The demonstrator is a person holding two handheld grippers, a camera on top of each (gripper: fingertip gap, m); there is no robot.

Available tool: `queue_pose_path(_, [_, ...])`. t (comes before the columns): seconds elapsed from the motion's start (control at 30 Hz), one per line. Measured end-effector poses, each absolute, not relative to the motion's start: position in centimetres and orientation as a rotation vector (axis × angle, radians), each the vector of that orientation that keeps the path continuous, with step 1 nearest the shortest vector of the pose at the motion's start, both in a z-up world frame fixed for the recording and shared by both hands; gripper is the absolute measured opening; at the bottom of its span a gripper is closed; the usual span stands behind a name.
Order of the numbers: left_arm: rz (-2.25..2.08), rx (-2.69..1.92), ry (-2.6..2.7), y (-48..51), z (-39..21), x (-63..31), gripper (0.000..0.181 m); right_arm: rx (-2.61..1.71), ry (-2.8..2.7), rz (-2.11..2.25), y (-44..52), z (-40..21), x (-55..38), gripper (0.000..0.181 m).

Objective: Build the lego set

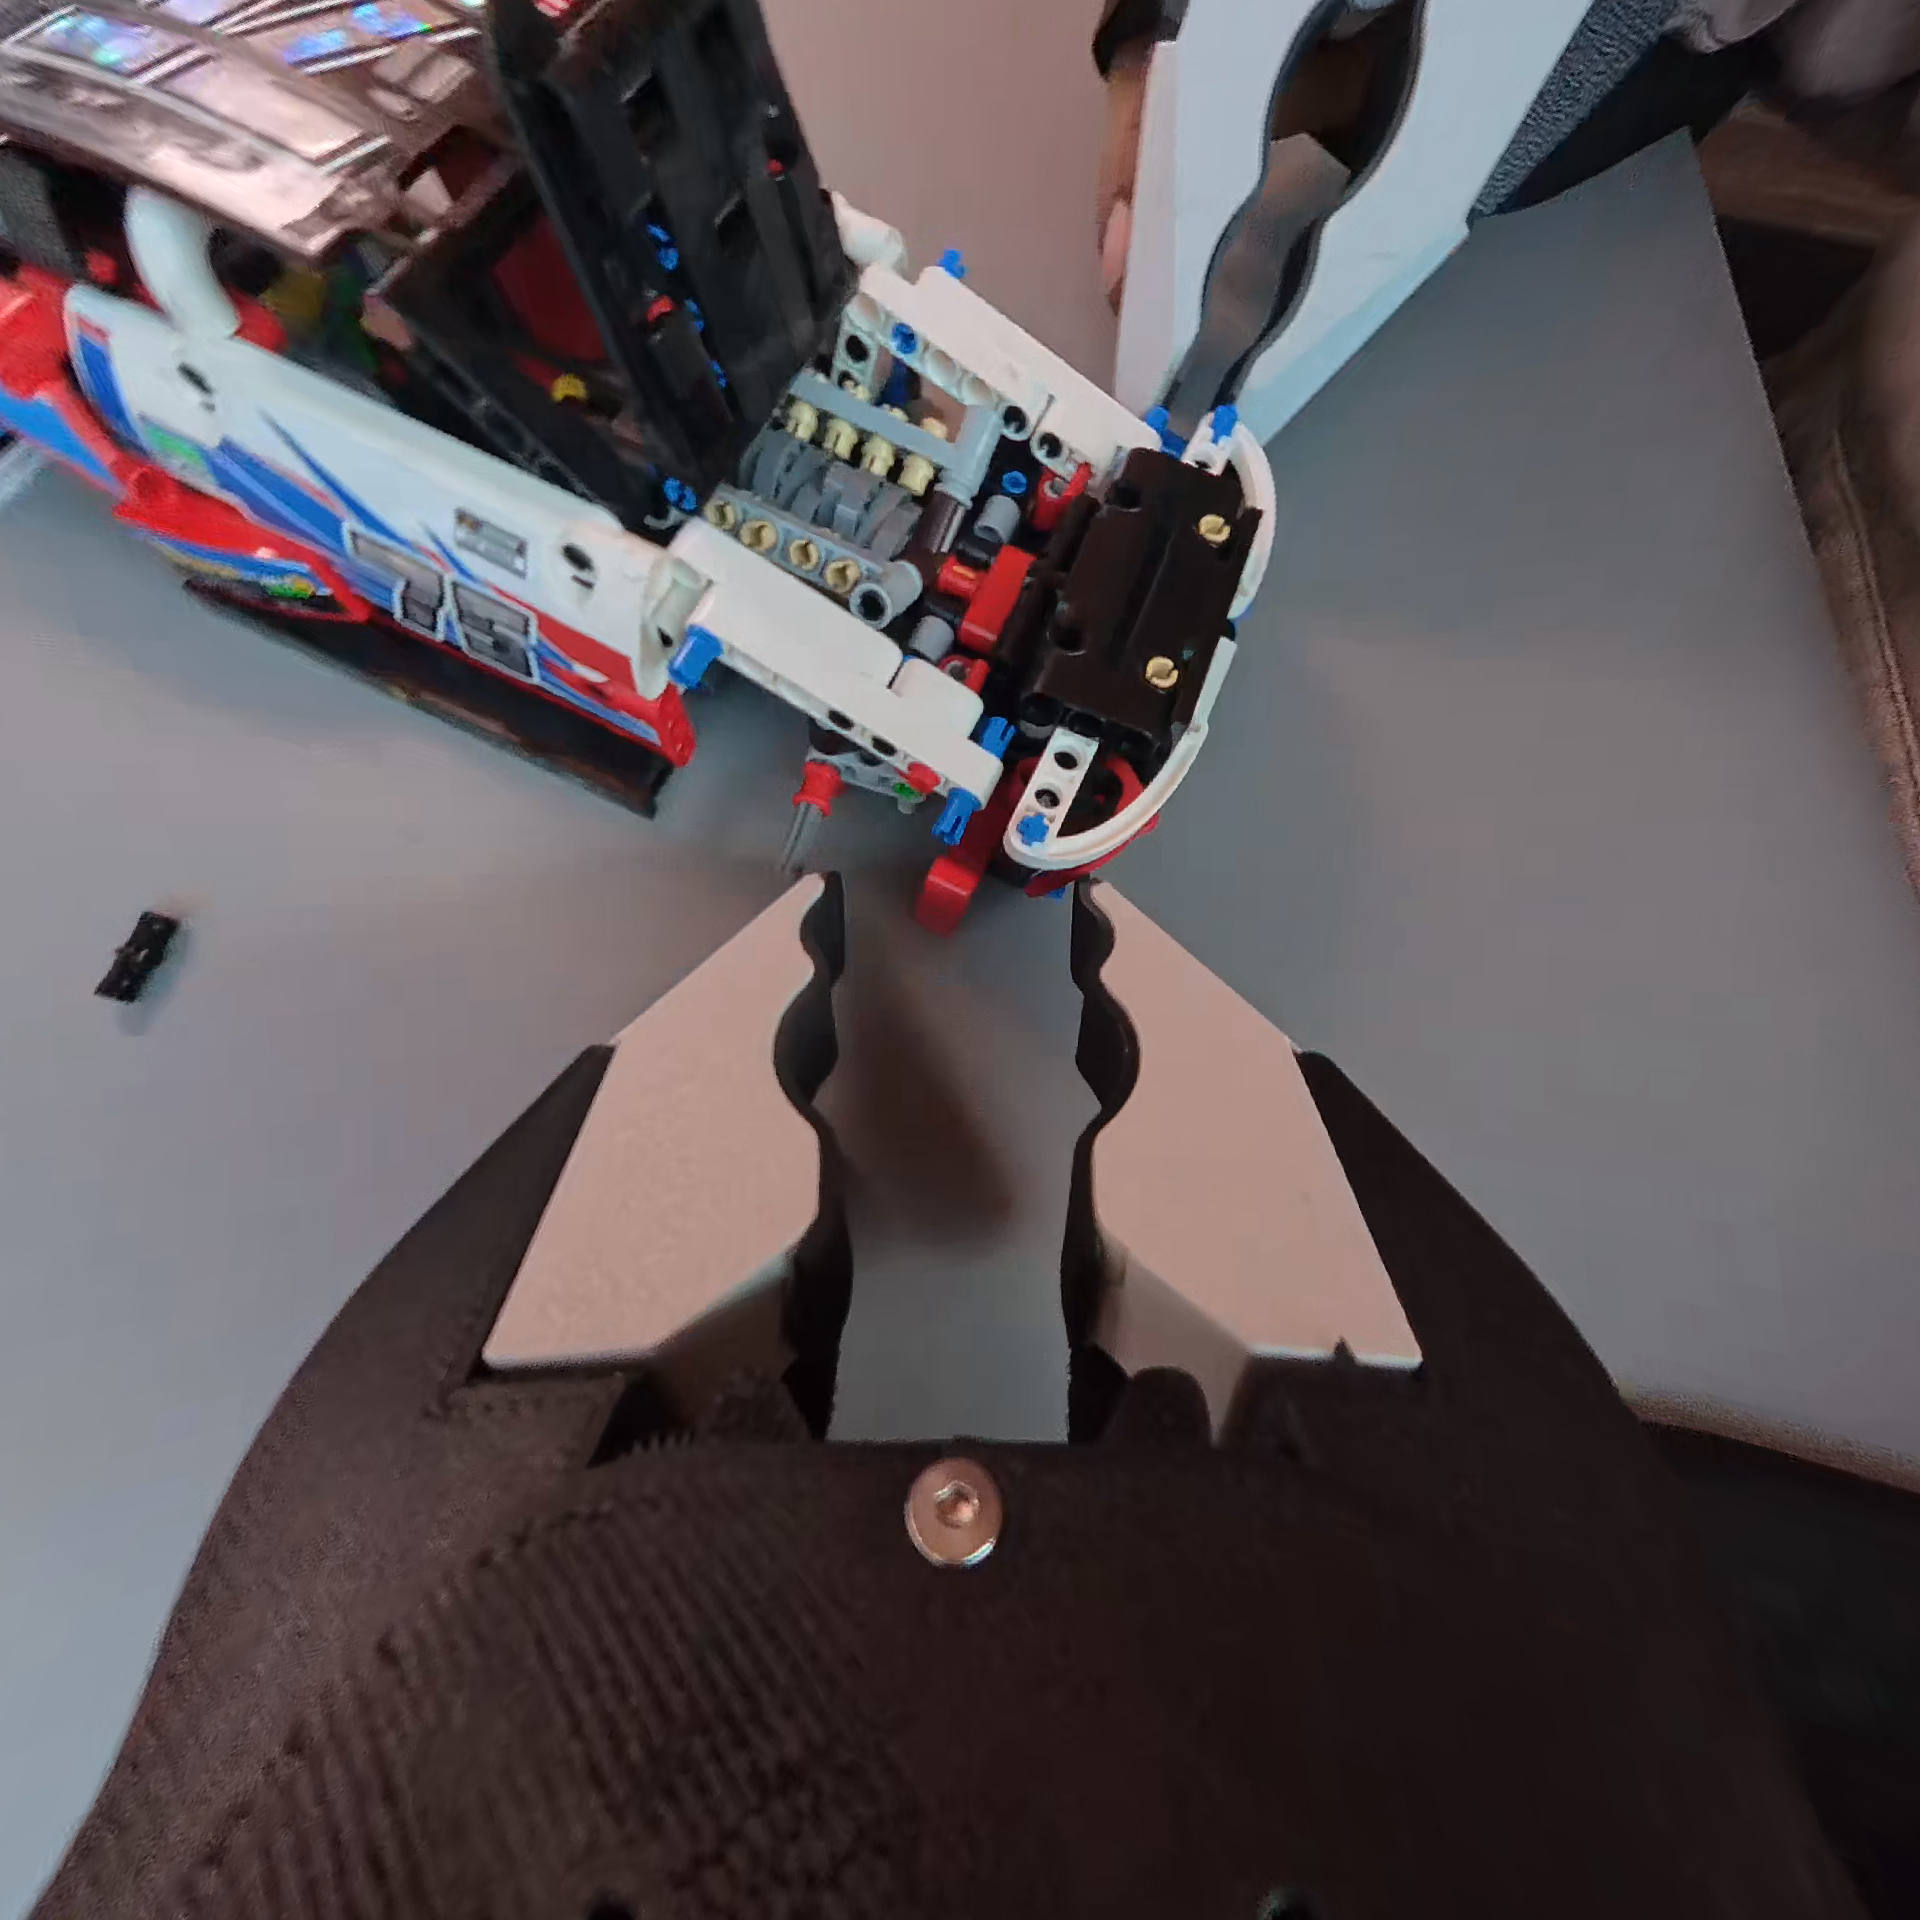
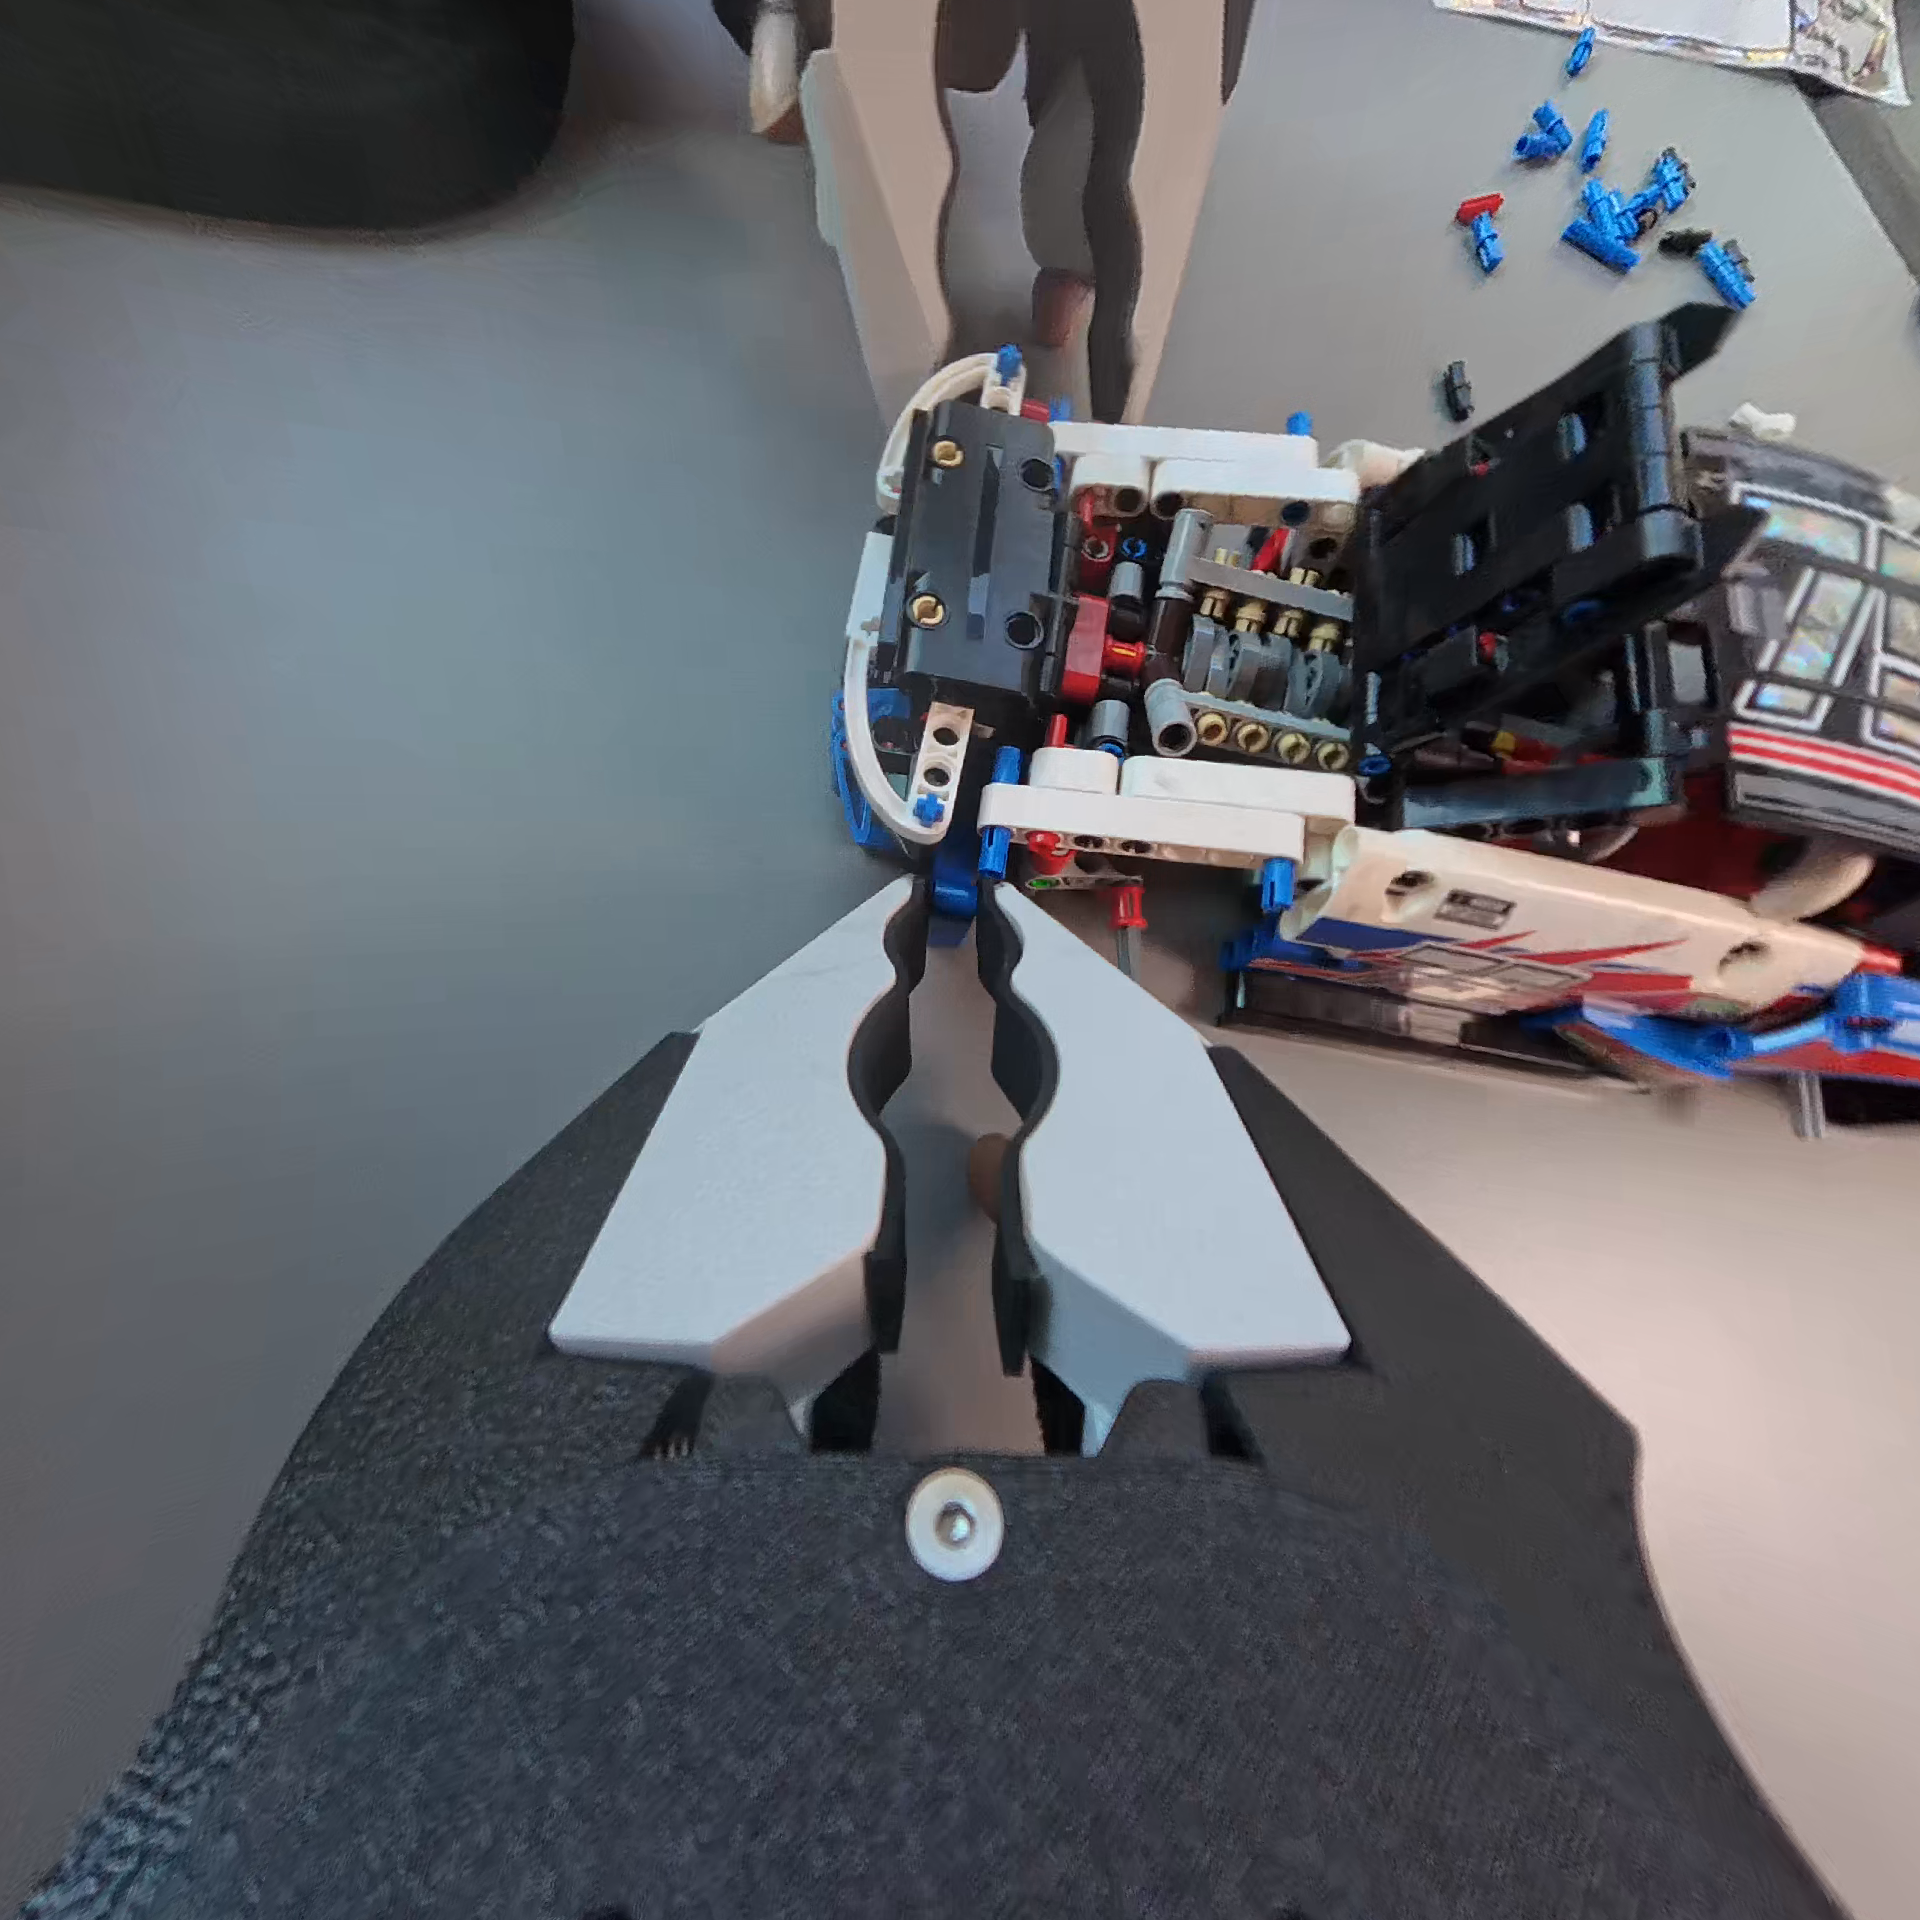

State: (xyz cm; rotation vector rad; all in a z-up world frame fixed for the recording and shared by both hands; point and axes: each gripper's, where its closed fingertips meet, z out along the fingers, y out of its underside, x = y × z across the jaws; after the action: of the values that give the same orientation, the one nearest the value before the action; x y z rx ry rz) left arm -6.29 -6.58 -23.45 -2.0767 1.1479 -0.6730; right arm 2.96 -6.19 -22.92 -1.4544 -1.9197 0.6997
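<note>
Both tongs sit at the lego car's (image 1: 582, 499) open nose on the grey tabletop (image 1: 312, 1039). Left tongs (image 1: 951, 894) gape wide, empty, just near the red bumper. Right tongs (image 2: 948, 896) are nearly closed, maybe pinching a blue piece (image 2: 951, 878).

Each claw (image 1: 951, 883) (image 2: 948, 883): black textured body, grey wavy-edged fingers, silver screw.

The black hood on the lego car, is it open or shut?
Open. The black hood is tipped up on its hinge, so the grey engine with its tan pins shows underneath, seen in both wrist views.
</note>
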Motion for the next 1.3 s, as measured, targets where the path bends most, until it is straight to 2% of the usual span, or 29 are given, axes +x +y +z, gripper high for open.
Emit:
queue_pose_path(0.03, [-0.661,-2.080,1.122,-6.3,-23.4,-6.8,0.041,-1.452,-1.918,0.700,-6.5,-22.9,2.7,0.006])
queue_pose_path(0.17, [-0.561,-2.097,0.978,-4.9,-23.4,-8.5,0.038,-1.433,-1.915,0.686,-7.6,-22.9,1.6,0.007])
queue_pose_path(0.23, [-0.433,-2.109,0.888,-3.7,-23.5,-9.7,0.025,-1.430,-1.912,0.689,-8.0,-22.9,1.0,0.007])
queue_pose_path(0.5, [-0.374,-2.116,0.734,-4.6,-22.2,-11.2,0.034,-1.409,-1.887,0.658,-8.4,-22.9,-0.1,0.008])
queue_pose_path(0.83, [-0.479,-2.163,0.794,-7.9,-23.5,-7.0,0.069,-1.423,-1.874,0.674,-8.6,-22.9,-0.8,0.008])
queue_pose_path(1.3, [-0.434,-2.110,0.831,-5.8,-23.5,-8.2,0.058,-1.397,-1.832,0.651,-8.0,-22.9,-2.5,0.008])
